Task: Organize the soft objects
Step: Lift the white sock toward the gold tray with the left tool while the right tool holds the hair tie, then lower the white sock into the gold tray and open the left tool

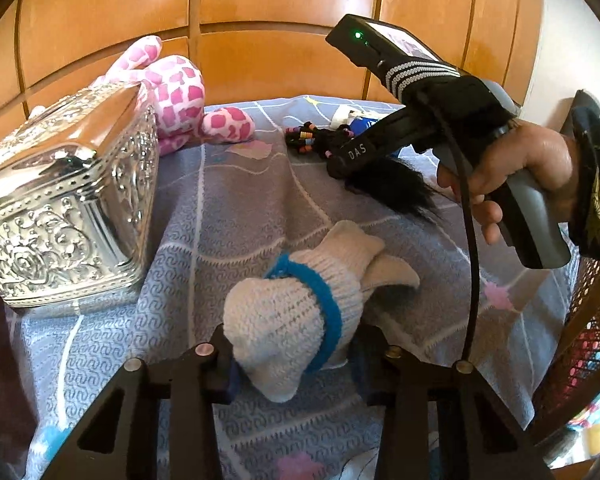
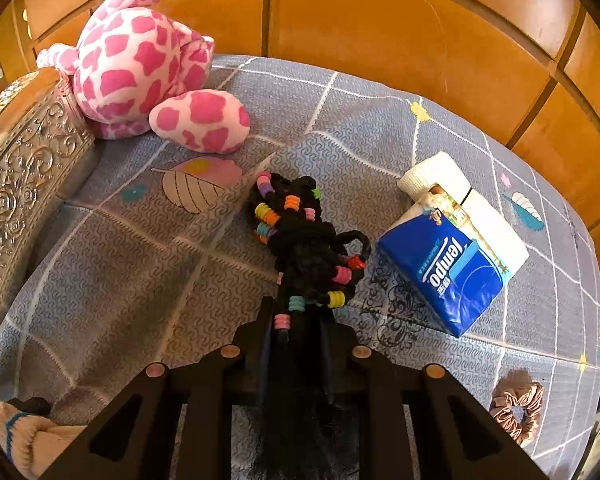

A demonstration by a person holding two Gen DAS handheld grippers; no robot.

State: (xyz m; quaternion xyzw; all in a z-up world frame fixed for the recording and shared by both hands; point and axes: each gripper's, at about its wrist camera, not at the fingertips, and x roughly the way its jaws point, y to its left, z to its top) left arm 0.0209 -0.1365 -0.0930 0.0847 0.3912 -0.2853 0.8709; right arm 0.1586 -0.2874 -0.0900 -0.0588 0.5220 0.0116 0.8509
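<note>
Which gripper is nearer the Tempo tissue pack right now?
Right. The right gripper, clamped on the beaded black hairpiece, sits just beside the tissue pack; the left gripper is farther back around the white sock.

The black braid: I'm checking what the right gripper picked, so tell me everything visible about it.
The black braid is a coiled bundle of plaited hair strung with small coloured beads, ending in a loose straight tail. It lies on the grey patterned cloth, between the plush toy and the tissue pack, touching neither. The right gripper is shut on it near the tail.
</note>
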